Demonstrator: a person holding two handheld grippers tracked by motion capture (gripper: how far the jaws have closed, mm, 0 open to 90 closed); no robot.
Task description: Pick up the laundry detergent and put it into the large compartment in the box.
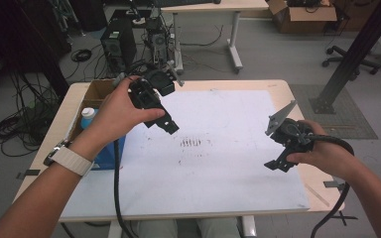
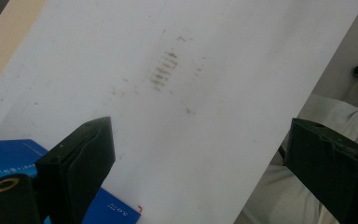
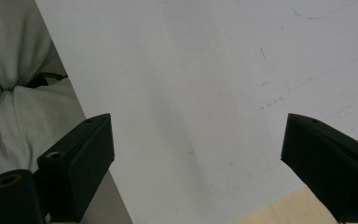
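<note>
A person holds a black gripper in each hand above a white sheet (image 1: 218,148) that covers the wooden table (image 1: 278,85). My left gripper (image 1: 167,125) hangs over the sheet's left part, tilted down. In the left gripper view it (image 2: 198,163) is open, jaws wide apart with nothing between them. My right gripper (image 1: 277,164) is above the sheet's right edge. In the right gripper view it (image 3: 198,161) is also open and empty. A patch of dark smudges (image 1: 191,143) marks the sheet's middle, and the smudges (image 2: 163,70) appear ahead of the left jaws.
A blue box (image 1: 110,151) and a cardboard box (image 1: 95,94) with a white-capped bottle (image 1: 87,116) stand at the table's left edge. The blue box (image 2: 9,154) lies by the left jaw. Beyond the table are computers, cables and another desk (image 1: 213,7). The person's trousers (image 3: 14,93) are below the table edge.
</note>
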